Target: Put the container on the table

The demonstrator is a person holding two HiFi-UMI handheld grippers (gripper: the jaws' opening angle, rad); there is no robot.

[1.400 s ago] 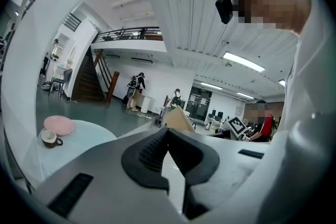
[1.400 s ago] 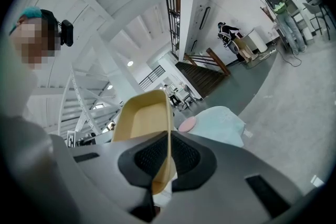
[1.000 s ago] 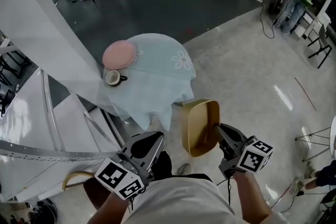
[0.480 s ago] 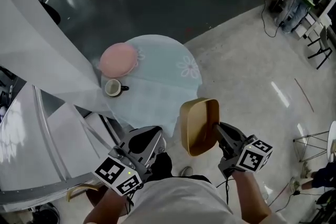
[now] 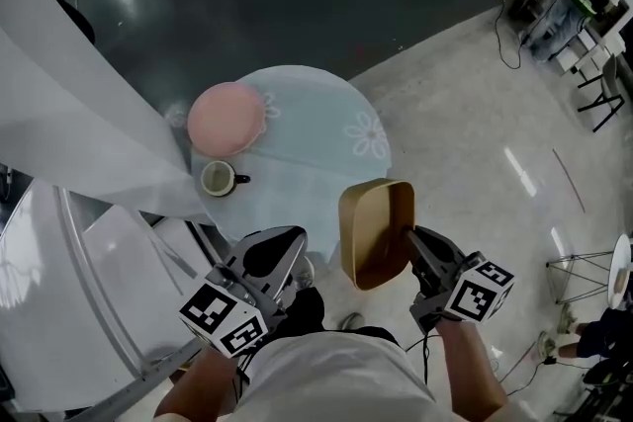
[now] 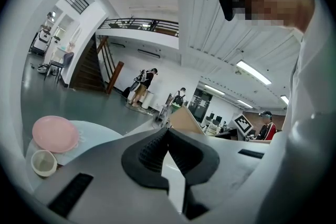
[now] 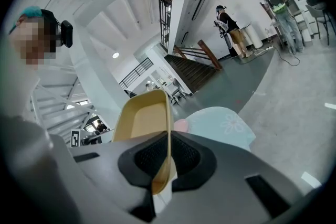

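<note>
Right gripper view shows the right gripper clamped on the rim of a tan, rounded-rectangular plastic container, held on edge in the air at the near right edge of the round, pale-blue-clothed table. The left gripper has its jaws together, empty.

**Closing in on the table**
The right gripper is bringing the container toward the table's 5 o'clock edge, while the plate and the cup are drawing nearer.
</note>
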